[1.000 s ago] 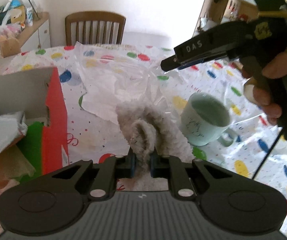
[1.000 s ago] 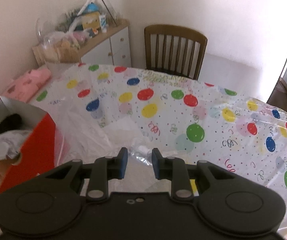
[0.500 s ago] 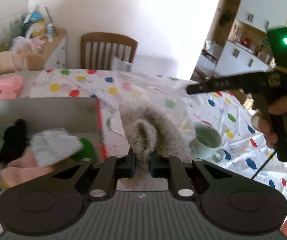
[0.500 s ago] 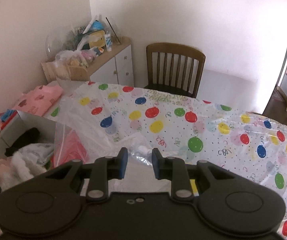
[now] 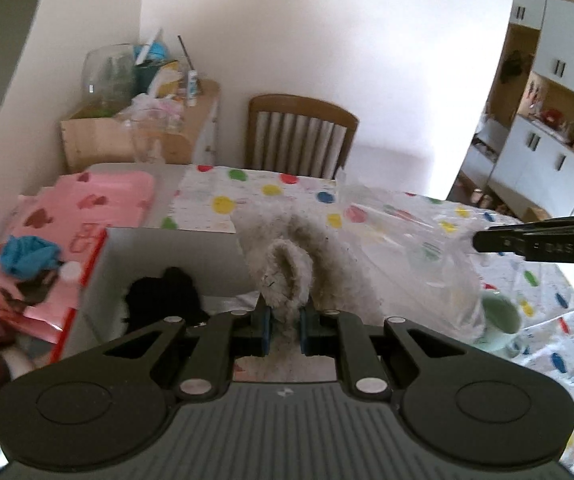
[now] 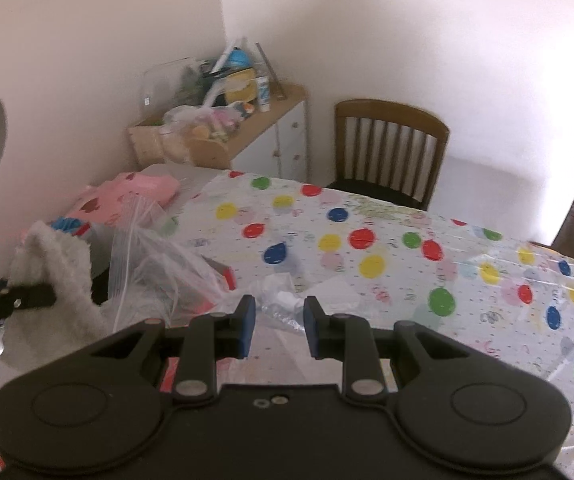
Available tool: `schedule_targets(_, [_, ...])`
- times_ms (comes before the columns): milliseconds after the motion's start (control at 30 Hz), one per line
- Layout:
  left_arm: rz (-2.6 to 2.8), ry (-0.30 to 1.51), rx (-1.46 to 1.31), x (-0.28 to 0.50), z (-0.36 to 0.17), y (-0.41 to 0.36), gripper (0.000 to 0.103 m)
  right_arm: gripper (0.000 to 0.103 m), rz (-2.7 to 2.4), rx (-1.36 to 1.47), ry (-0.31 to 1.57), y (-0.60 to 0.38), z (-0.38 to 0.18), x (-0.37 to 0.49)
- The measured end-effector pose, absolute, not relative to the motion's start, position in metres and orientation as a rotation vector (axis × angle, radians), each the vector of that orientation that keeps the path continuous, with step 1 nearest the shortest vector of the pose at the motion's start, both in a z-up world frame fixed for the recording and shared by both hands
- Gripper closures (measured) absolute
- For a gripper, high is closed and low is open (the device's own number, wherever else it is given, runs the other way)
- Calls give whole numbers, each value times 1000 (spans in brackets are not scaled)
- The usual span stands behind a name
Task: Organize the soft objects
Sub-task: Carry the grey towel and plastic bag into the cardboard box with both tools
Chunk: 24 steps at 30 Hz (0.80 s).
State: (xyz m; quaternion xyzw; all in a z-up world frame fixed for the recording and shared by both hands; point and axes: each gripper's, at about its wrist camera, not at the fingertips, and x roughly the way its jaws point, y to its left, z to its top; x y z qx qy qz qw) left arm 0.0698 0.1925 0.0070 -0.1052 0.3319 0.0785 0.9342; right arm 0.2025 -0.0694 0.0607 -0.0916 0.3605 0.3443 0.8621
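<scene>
My left gripper (image 5: 285, 320) is shut on a fluffy off-white cloth (image 5: 299, 256), which stands up between its blue pads. The cloth hangs over the open red-sided cardboard box (image 5: 167, 248), where a black soft item (image 5: 163, 296) lies. A clear zip bag (image 5: 415, 264) drapes behind and to the right of the cloth. My right gripper (image 6: 278, 320) is shut on a crumpled part of that bag (image 6: 159, 264), and its tip (image 5: 483, 240) shows at the right edge of the left wrist view. In the right wrist view the fluffy cloth (image 6: 59, 264) is at the far left.
A green mug (image 5: 499, 316) stands behind the bag on the dotted tablecloth (image 6: 367, 240). Pink heart-print fabric (image 5: 87, 200) and a blue cloth (image 5: 27, 256) lie left of the box. A wooden chair (image 6: 391, 148) and a cluttered sideboard (image 6: 247, 132) stand beyond the table.
Both hands rose and swung left. The fluffy cloth went from above the table by the mug to above the box. The bag lifted along with the right gripper.
</scene>
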Motion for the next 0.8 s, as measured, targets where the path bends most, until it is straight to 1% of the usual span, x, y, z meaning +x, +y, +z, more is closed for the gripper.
schedule_targets(433, [281, 739, -157, 66, -12, 246, 90, 78, 819, -252, 786, -8, 48, 169])
schedule_targets(800, [360, 799, -95, 91, -39, 282, 90, 78, 864, -364, 774, 42, 30, 146])
